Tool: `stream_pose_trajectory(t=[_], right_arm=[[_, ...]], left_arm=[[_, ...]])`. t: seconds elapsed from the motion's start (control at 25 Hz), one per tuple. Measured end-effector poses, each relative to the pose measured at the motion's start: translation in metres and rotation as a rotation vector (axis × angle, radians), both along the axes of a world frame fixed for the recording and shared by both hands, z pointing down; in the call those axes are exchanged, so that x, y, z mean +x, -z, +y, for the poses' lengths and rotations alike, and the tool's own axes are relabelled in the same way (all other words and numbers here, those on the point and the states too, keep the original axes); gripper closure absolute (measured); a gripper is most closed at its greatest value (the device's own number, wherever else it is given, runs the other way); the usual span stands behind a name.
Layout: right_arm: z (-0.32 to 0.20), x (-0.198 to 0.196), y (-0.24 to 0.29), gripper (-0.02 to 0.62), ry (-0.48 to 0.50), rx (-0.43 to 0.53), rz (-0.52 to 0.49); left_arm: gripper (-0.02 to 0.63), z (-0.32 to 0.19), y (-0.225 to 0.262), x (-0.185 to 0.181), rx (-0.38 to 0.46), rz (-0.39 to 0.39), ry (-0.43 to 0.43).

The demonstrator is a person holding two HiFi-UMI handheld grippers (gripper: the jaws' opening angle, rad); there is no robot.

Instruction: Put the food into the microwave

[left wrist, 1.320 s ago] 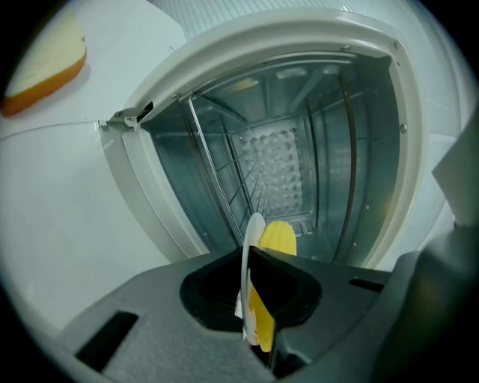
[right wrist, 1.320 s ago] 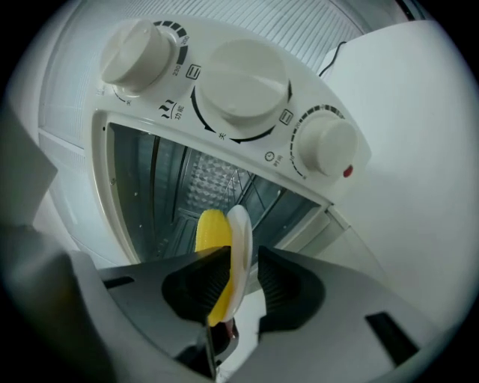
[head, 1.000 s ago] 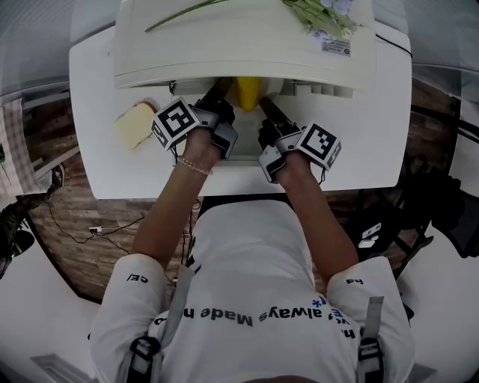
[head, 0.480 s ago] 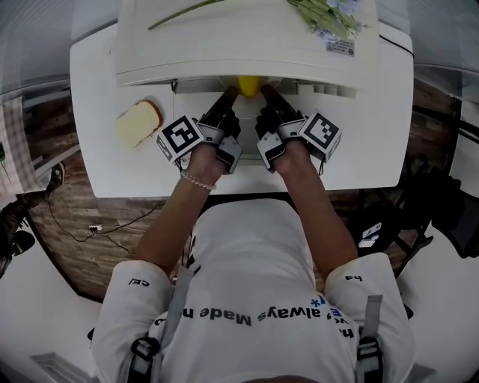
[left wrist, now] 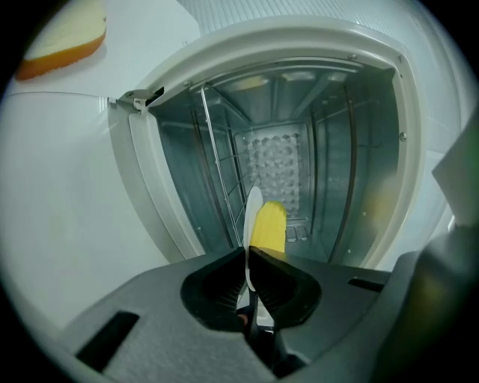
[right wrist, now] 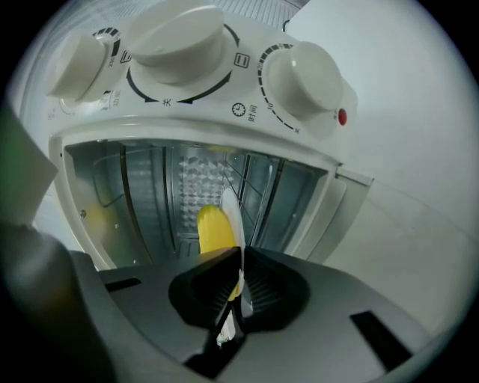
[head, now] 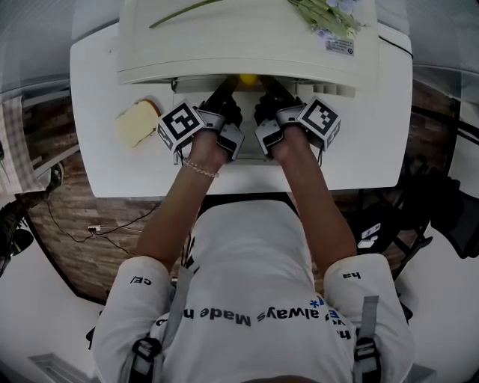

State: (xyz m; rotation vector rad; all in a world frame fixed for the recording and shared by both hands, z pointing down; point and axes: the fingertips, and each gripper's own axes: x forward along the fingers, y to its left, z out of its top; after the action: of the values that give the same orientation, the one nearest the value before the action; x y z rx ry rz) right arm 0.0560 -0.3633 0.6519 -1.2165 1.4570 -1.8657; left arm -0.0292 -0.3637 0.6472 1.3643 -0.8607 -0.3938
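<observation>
A white plate [left wrist: 253, 213] carrying a yellow piece of food [left wrist: 269, 227] is held edge-on between both grippers at the mouth of the open microwave [head: 247, 45]. My left gripper [left wrist: 248, 258] is shut on the plate's rim. On the opposite rim of the plate [right wrist: 233, 213], my right gripper [right wrist: 240, 258] is shut too, with the yellow food [right wrist: 215, 228] just beyond it. In the head view the left gripper [head: 225, 99] and right gripper [head: 267, 96] reach under the microwave's top. Only a sliver of the food [head: 248, 78] shows there.
A slice of bread [head: 138, 123] lies on the white table [head: 97, 67] left of the microwave. Flowers [head: 322, 16] rest on the microwave's top. Two round knobs [right wrist: 176, 46] sit beside the opening. A wire rack [left wrist: 221, 176] lines the metal cavity.
Both grippers have moved forward towards the microwave with the plate. The yellow food has slid further under the microwave's top, so less of it shows in the head view.
</observation>
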Motion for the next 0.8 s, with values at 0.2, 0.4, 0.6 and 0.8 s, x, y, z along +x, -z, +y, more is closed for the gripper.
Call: stream_pose_trajectory(t=[0.2, 0.4, 0.6, 0.8], right_arm=[[-0.002, 0.0, 0.004, 0.572, 0.007, 0.019, 0.023], [0.009, 0.011, 0.004, 0.549, 0.036, 0.03, 0.106], [0.028, 0.025, 0.015, 0.549, 0.106, 0.071, 0.214], [0.04, 0.034, 0.051, 0.549, 0.2, 0.201, 0.356]], left_arm=[[0.584, -0.003, 0.002, 0.0, 0.015, -0.001, 0.006], [0.581, 0.003, 0.006, -0.003, 0.038, -0.041, -0.017], [0.581, 0.027, 0.014, -0.011, 0.049, -0.091, -0.049], [0.583, 0.039, 0.043, -0.021, 0.165, -0.18, -0.096]])
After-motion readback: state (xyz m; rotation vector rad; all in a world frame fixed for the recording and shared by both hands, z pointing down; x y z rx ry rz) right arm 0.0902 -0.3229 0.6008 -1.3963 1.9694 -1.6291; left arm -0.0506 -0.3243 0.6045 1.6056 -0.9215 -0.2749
